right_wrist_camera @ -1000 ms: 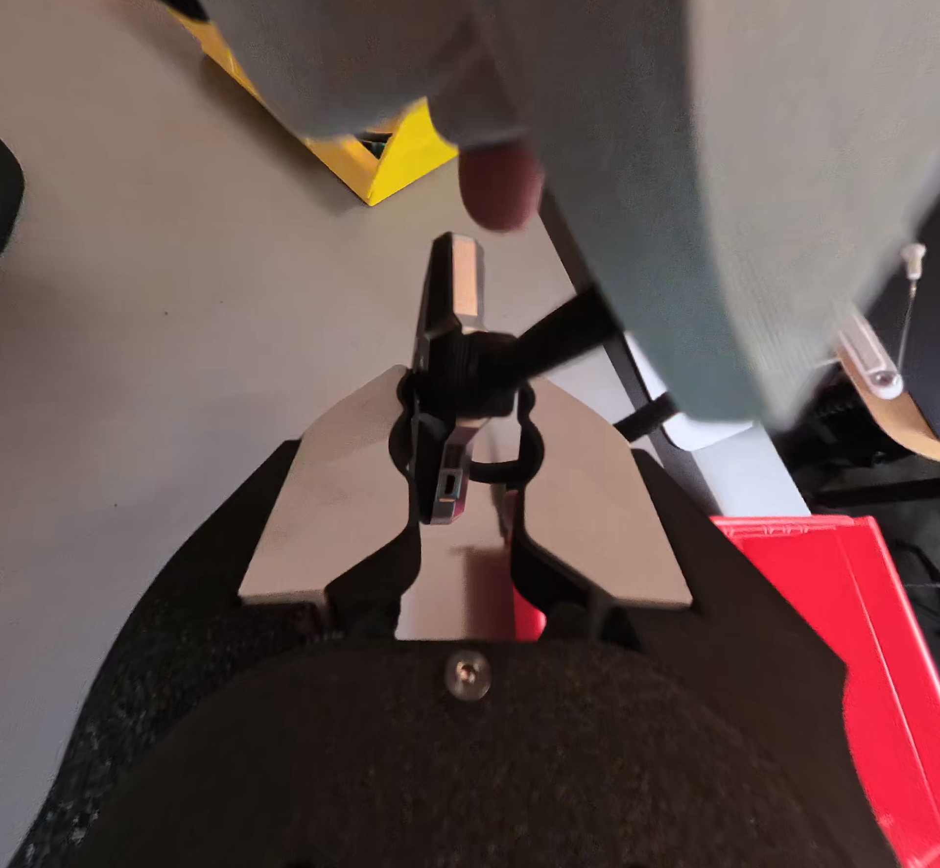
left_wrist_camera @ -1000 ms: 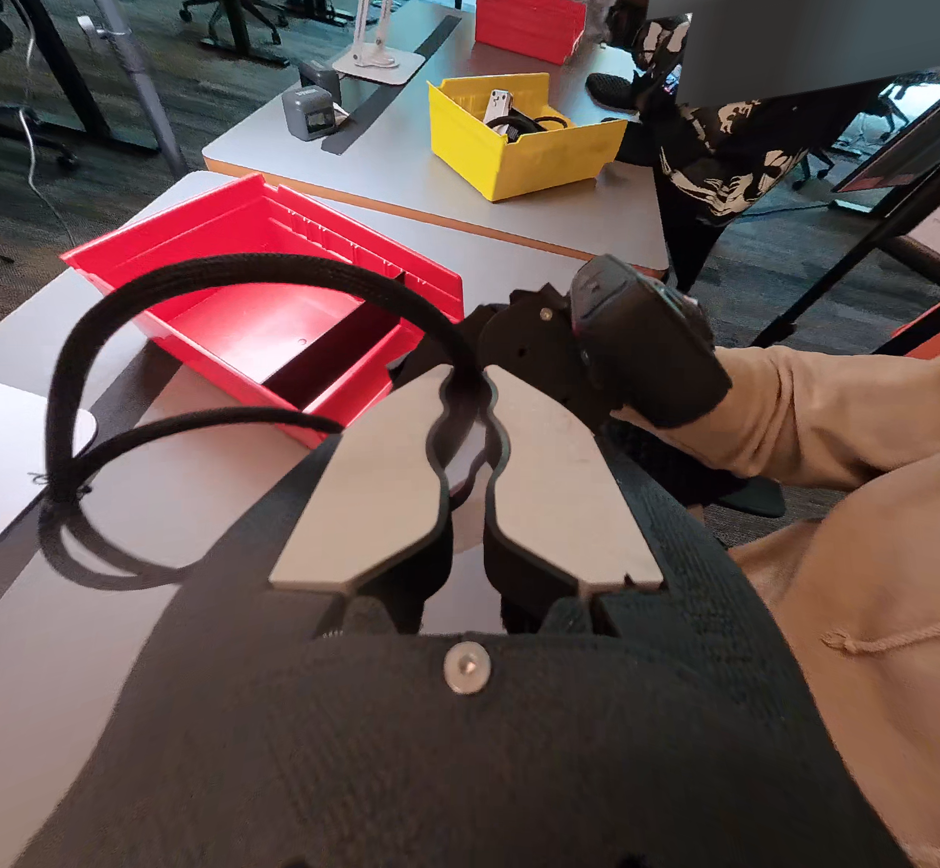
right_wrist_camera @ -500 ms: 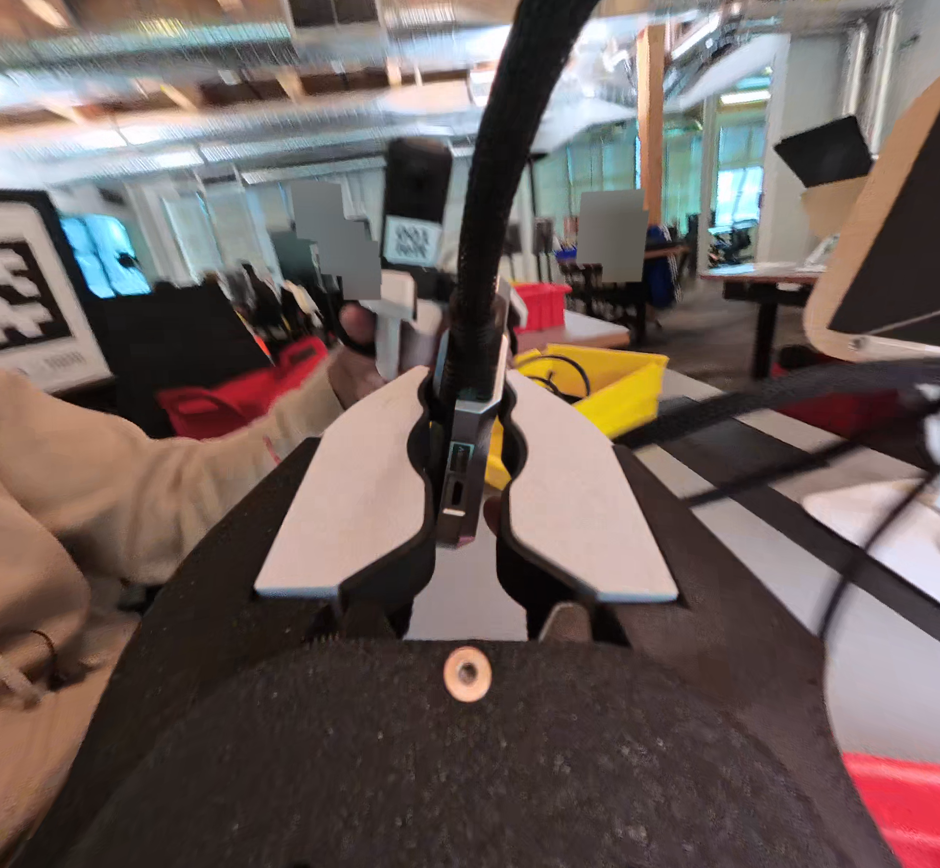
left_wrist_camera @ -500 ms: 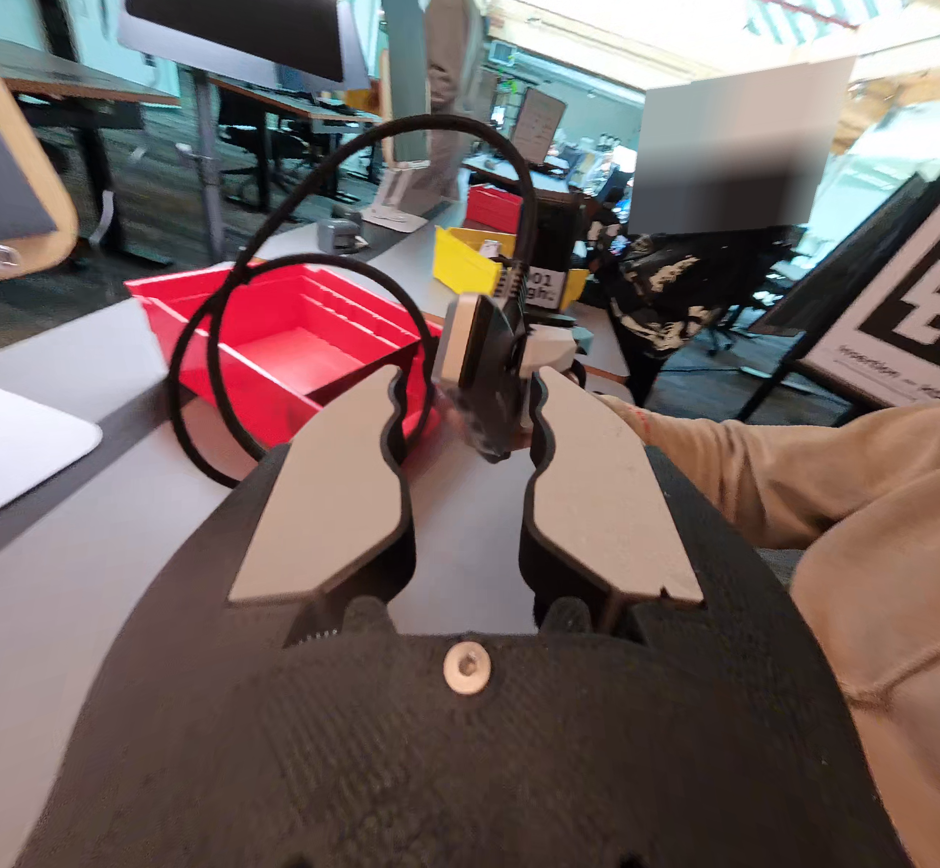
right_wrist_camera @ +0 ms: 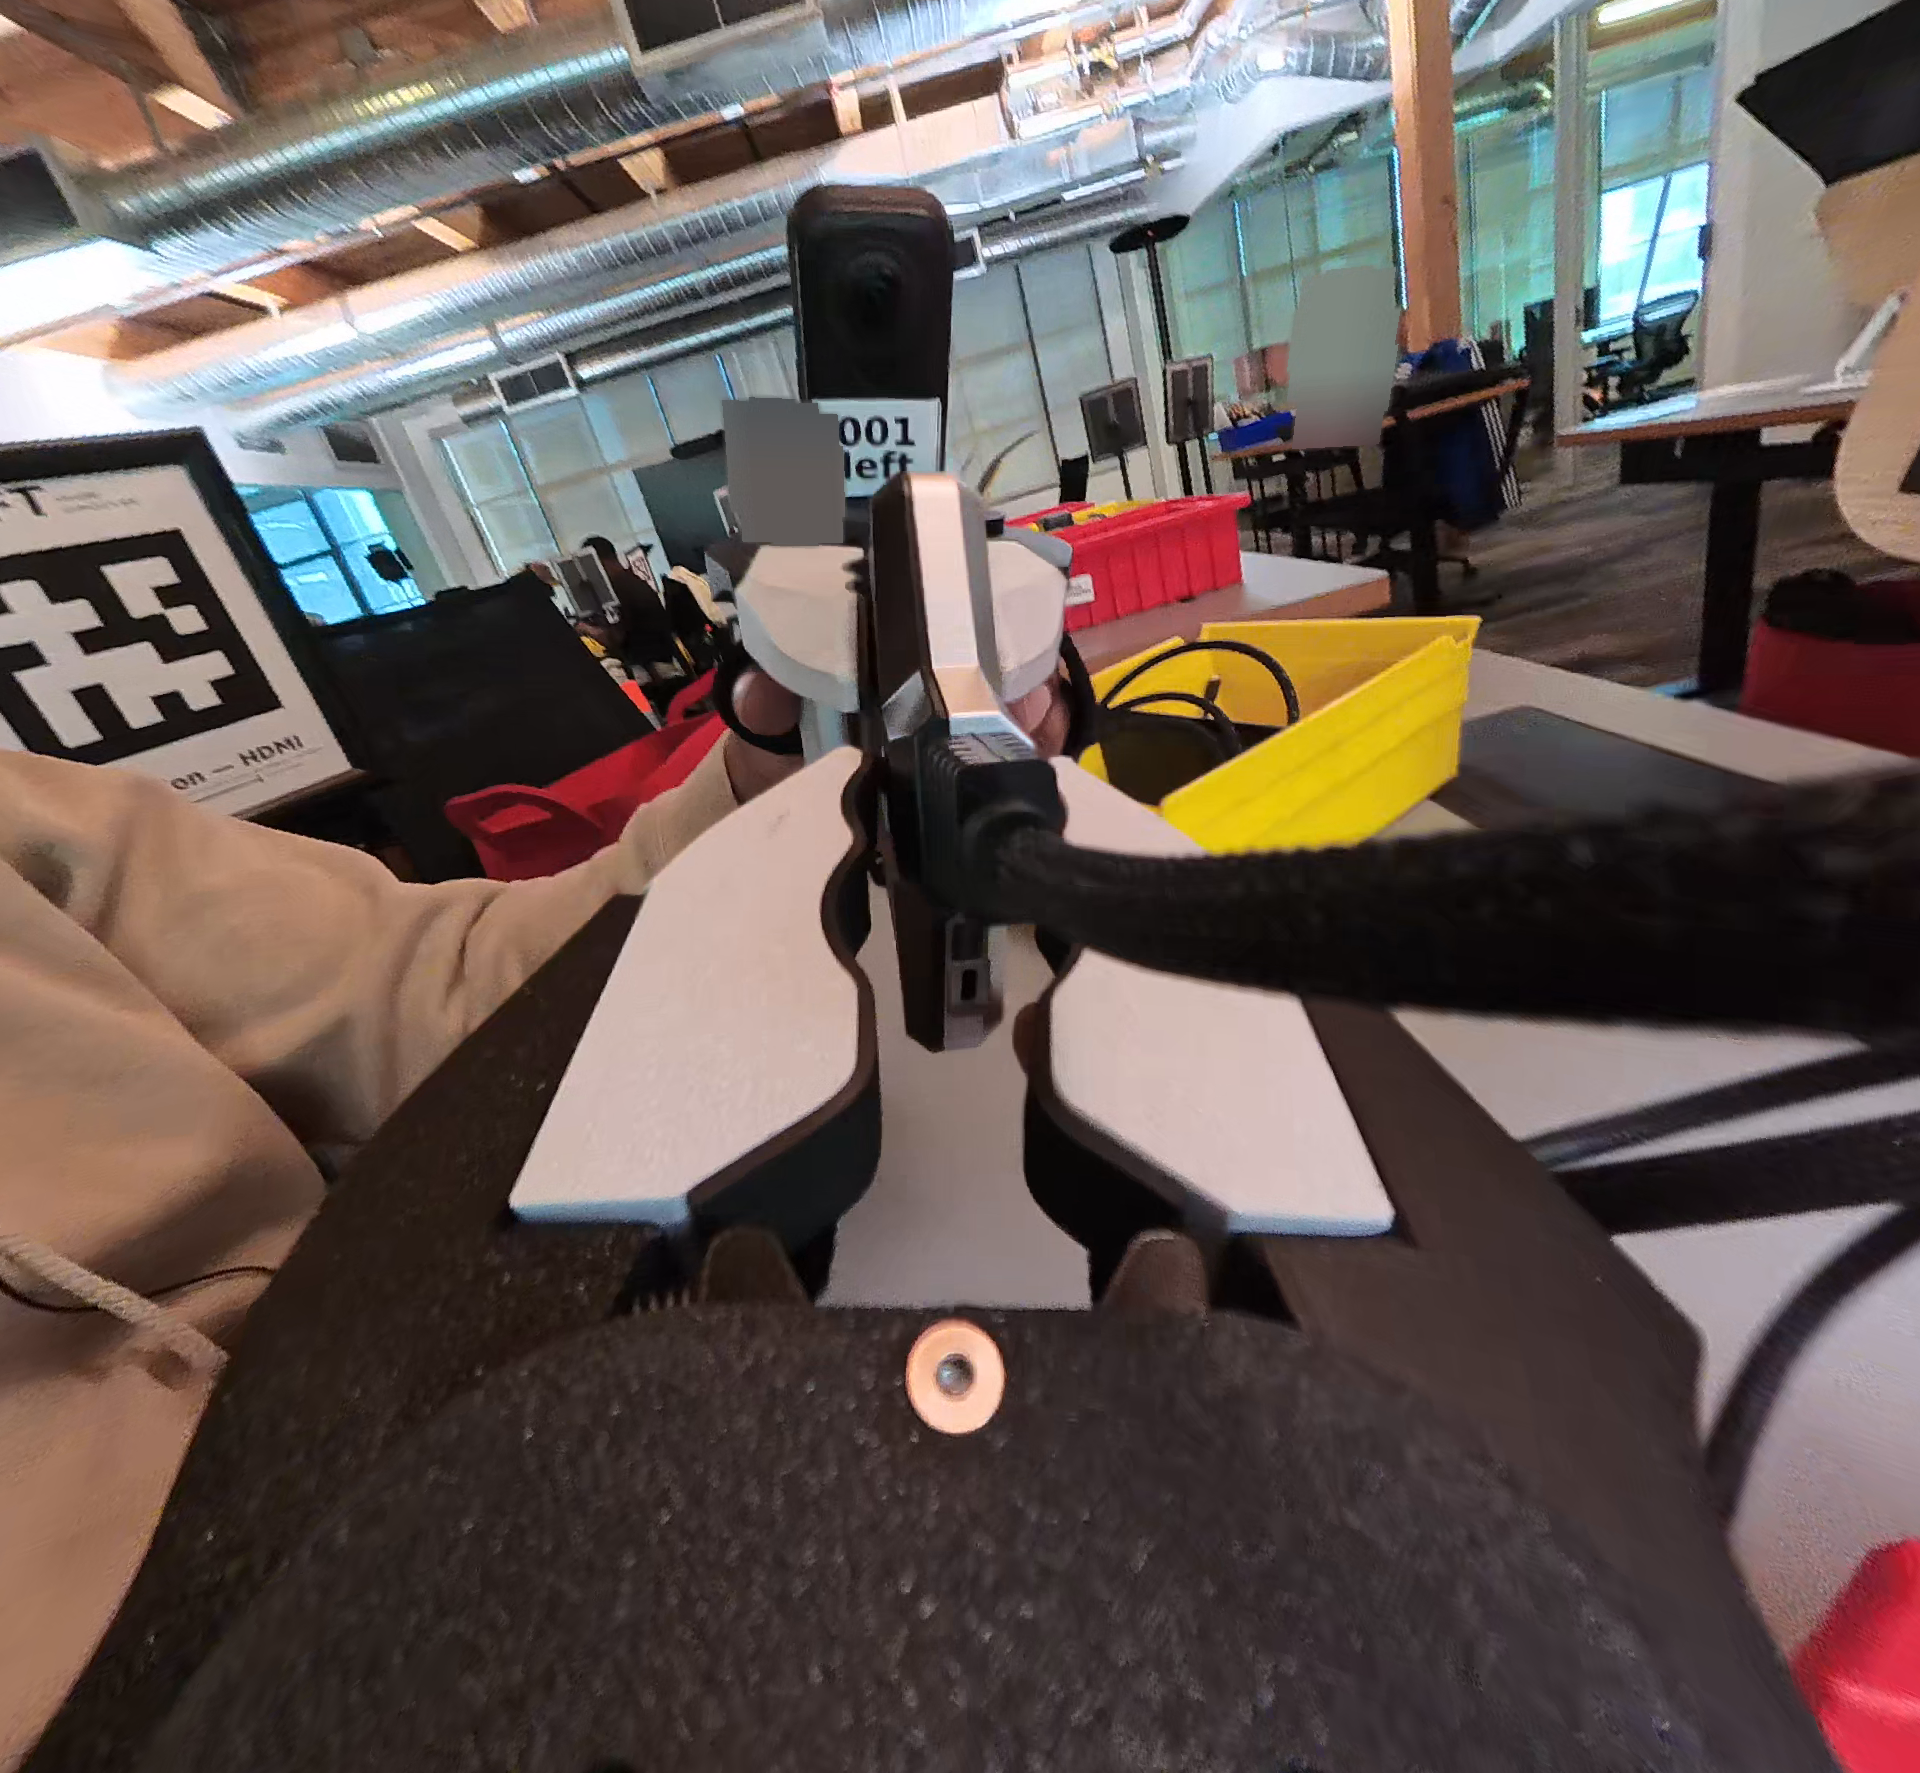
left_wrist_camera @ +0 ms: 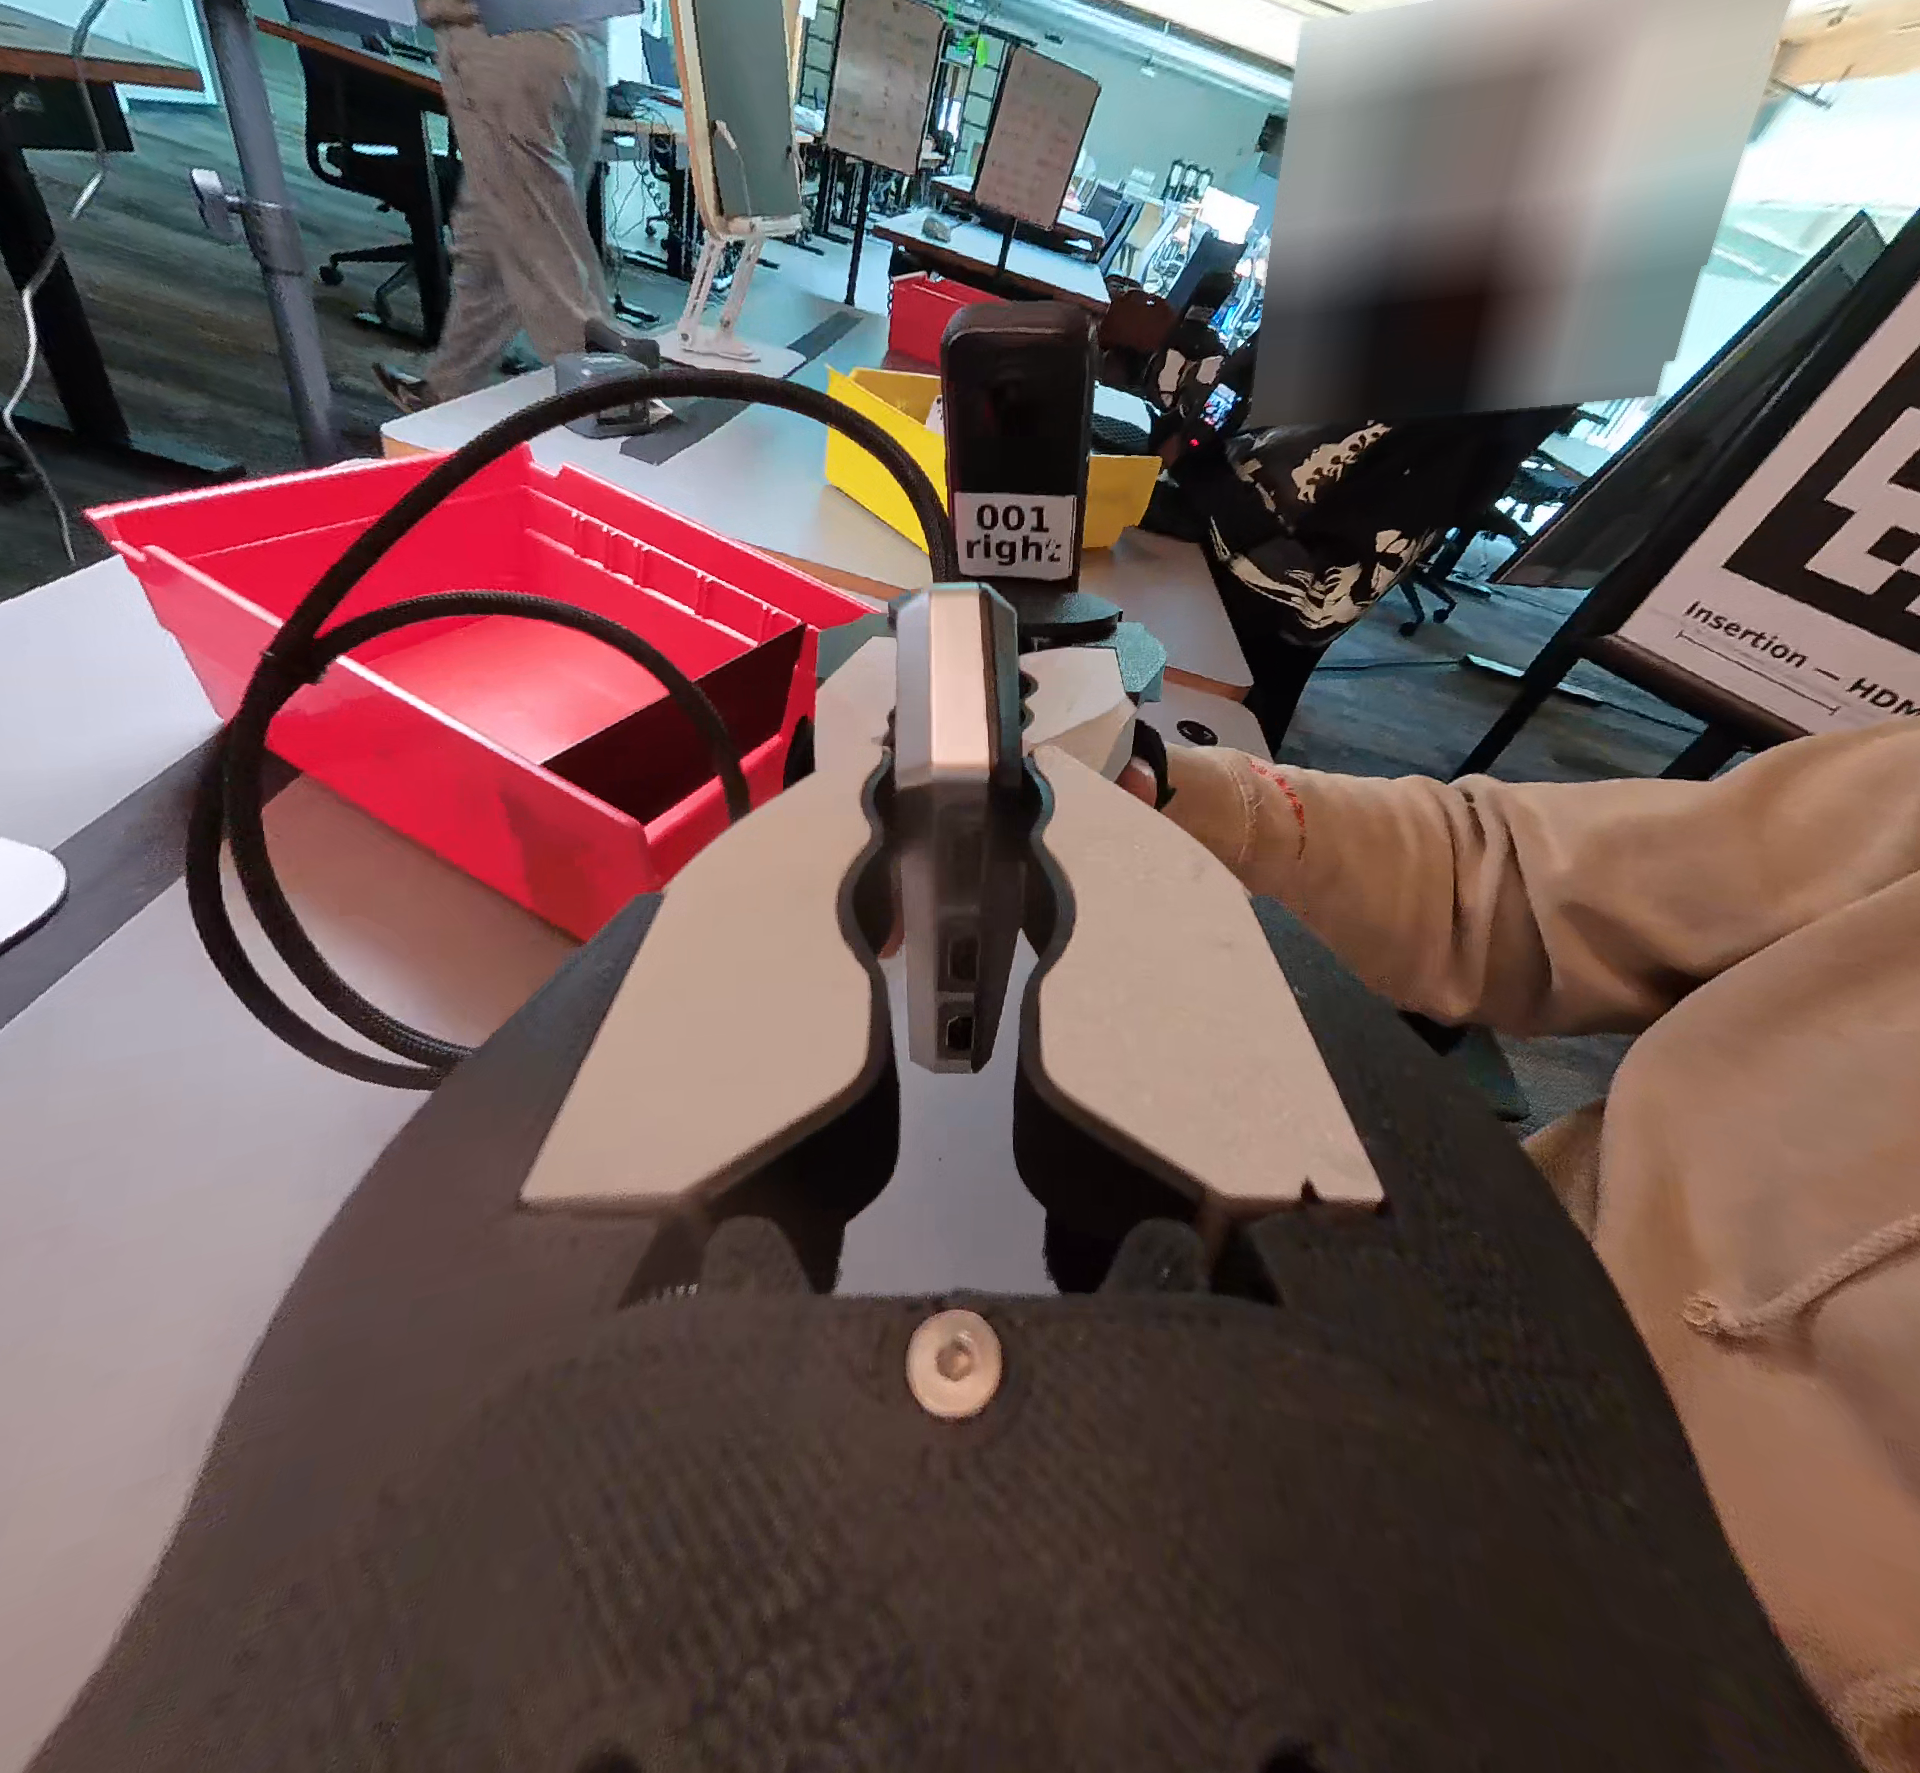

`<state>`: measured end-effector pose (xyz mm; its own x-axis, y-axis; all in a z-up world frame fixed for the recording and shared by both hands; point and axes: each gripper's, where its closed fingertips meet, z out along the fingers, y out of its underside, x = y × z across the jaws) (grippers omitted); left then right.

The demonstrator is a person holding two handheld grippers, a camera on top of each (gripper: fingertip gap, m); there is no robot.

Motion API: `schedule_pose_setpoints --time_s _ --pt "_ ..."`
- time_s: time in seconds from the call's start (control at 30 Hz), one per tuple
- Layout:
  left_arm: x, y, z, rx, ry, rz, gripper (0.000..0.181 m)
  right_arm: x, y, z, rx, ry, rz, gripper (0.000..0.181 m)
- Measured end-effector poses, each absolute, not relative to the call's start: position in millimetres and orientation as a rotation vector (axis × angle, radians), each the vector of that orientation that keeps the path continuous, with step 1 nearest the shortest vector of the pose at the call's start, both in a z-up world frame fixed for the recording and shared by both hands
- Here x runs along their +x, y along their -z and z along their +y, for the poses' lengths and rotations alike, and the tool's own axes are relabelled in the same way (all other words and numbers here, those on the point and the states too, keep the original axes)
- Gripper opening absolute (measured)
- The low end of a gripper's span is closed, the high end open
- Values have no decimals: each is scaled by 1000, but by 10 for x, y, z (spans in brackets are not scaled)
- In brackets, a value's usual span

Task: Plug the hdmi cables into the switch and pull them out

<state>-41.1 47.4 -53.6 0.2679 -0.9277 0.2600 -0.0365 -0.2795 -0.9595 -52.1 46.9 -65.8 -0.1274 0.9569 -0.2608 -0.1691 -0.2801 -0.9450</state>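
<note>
Switch (left_wrist_camera: 951, 850) sits clamped in both the left claw (left_wrist_camera: 951, 840) and right claw (right_wrist_camera: 940, 850); hold firm, pull the cable (right_wrist_camera: 1455, 913) straight.

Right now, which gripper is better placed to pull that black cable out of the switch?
Probably the right gripper: the plug sits at its fingertips, while the left gripper clamps the switch at its far end, steadying it.

One switch (left_wrist_camera: 951, 819), one cable (left_wrist_camera: 312, 684), two tools (left_wrist_camera: 954, 793), two bins (left_wrist_camera: 468, 684).
</note>
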Motion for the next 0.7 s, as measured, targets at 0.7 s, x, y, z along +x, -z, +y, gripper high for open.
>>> schedule_pose_setpoints --time_s 0.7 --pt "-392 701 316 -1653 1146 1072 21 -522 963 254 -1260 -1460 -1294 22"
